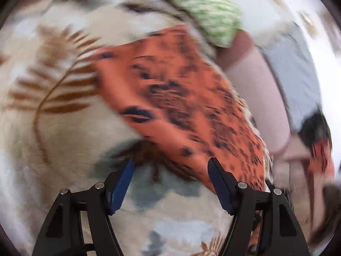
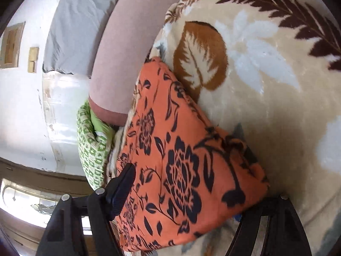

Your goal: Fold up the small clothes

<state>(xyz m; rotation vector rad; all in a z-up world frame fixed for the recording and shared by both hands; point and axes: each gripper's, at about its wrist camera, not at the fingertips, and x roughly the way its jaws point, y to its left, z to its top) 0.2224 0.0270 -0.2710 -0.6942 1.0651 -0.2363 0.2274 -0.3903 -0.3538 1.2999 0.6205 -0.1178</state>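
An orange cloth with a black flower print (image 1: 183, 98) lies on a beige leaf-patterned blanket (image 1: 64, 128). The left wrist view is blurred by motion. My left gripper (image 1: 170, 170) is open and empty, just short of the cloth's near edge. In the right wrist view the same orange cloth (image 2: 181, 160) is bunched between my right gripper's fingers (image 2: 121, 192). The left finger presses on it and the right finger is mostly hidden under the fabric. The jaws stand wide around the thick fold.
A green-and-white patterned cloth (image 1: 204, 6) (image 2: 89, 140) lies beyond the orange one. A pinkish cushion (image 2: 127, 49) and a grey pillow (image 2: 70, 25) sit at the blanket's edge (image 2: 266, 85). A white wall (image 2: 21, 117) is behind.
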